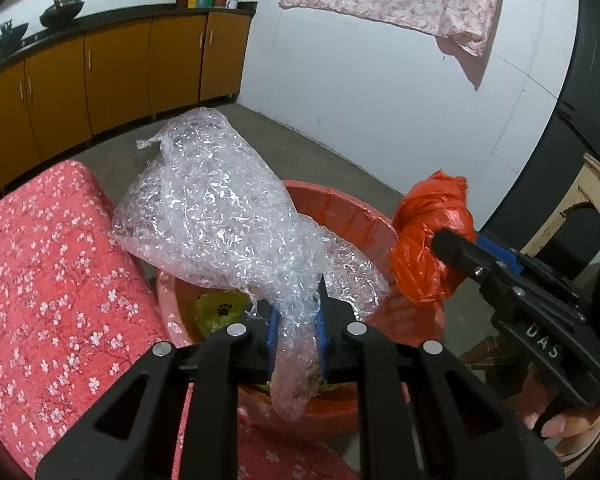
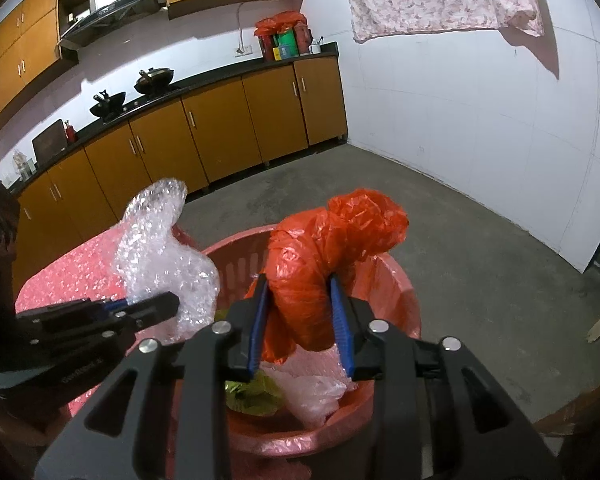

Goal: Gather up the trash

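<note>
Here, in the left wrist view, the left gripper [image 1: 298, 330] is clenched on one sheet of bubble wrap [image 1: 216, 208], its two blue pads [image 1: 272, 334] pinching a twisted tail while the bulk billows up toward 11 o'clock over the one red basket [image 1: 340, 208]; at 3 o'clock the right gripper [image 1: 452, 246] grasps one knotted orange plastic bag [image 1: 424, 248] above the basket's right rim, and at 9 o'clock lies one red floral cushion [image 1: 48, 264]; inside the basket sits one yellow-green wrapper [image 1: 220, 308] with a paw print. In the right wrist view, the right gripper [image 2: 300, 320] holds the orange plastic bag [image 2: 324, 256] between its two blue pads [image 2: 258, 332] over the red basket [image 2: 400, 300], which holds yellow-green trash and one clear plastic piece [image 2: 320, 392]; at 9 o'clock the left gripper [image 2: 172, 304] carries the bubble wrap [image 2: 160, 252] at the basket's left rim; two black woks [image 2: 108, 106] stand on the counter at 11 o'clock
</note>
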Motion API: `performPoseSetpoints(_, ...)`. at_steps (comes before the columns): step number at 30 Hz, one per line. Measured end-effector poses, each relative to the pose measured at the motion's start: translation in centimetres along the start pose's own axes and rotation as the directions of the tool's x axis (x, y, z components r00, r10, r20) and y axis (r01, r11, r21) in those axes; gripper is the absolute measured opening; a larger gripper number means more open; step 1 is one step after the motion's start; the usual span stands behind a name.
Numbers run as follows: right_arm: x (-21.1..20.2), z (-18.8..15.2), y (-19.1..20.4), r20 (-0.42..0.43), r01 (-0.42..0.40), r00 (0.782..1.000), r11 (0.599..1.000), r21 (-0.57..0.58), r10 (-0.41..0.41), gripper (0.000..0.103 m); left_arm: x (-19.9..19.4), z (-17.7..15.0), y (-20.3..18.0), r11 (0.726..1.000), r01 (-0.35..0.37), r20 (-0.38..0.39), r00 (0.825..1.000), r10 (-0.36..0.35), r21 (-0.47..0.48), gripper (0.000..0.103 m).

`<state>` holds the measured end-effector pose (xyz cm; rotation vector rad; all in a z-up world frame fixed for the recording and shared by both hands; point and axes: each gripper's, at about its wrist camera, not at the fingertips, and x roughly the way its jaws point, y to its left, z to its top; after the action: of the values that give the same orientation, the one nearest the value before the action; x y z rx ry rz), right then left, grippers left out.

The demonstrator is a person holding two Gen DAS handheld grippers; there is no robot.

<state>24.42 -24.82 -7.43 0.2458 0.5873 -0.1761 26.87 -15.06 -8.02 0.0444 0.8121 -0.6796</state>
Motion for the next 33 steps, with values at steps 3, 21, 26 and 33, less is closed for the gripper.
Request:
performPoseSetpoints(3, 0.0, -0.4, -0.1, 0.002, -0.017, 1.000, 1.000, 0.012, 0.017, 0.038, 0.1, -0.1, 0.5, 1.000, -0.007, -0.008, 1.000, 0.007, -0.017, 0.034)
performPoseSetpoints(21, -7.7, -1.2, 1.1, 0.213, 0.166, 0.963, 0.986, 0.002, -0.163, 0.098, -12.0, -3.7, 3.0, 0.972, -0.225, 0.212, 0.949, 0.235, -0.073, 0.100)
performPoseSetpoints(26, -11.1, -2.2, 4.0, 0.244, 0.178, 0.957, 0.981, -0.081, -0.153, 0.099, -17.2, -5.8, 3.3, 0.936, -0.337, 0.266, 0.897, 0.353, -0.105, 0.101)
performPoseSetpoints(33, -14.7, -4.7, 8.1, 0.206, 0.108, 0.976, 0.980, -0.170, -0.071, 0.099, -22.4, -9.8, 4.3, 0.880, -0.424, 0.275, 0.839, 0.470, -0.212, 0.101)
